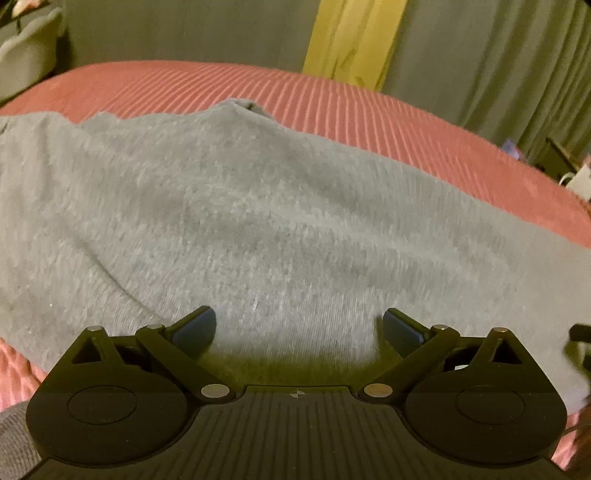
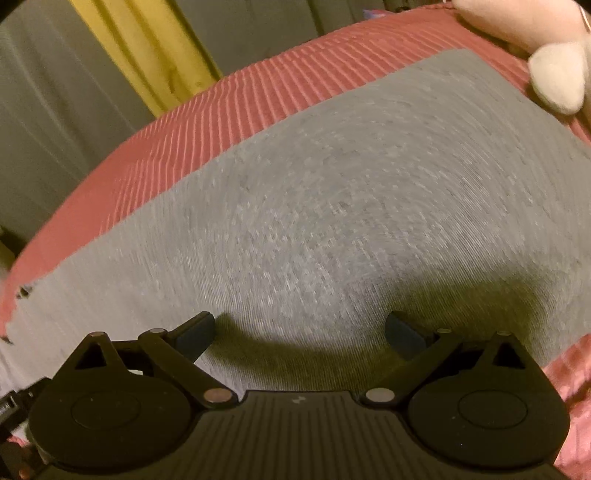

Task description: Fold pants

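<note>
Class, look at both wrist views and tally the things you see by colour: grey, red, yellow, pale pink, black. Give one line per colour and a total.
Grey: 1, the pants
Red: 1, the ribbed bedcover
Yellow: 1, the curtain strip
Pale pink: 1, the soft toy
Black: 2, the left gripper and the right gripper, fingers apart
Total: 6

Domestic bedroom: a bed [image 1: 369, 107] with a ribbed pink cover, grey and yellow curtains [image 1: 354, 33] behind, a plush toy [image 2: 554, 77] on it.

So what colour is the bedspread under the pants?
Pinkish red with ribbed stripes, the bedspread shows best in the right wrist view.
</note>
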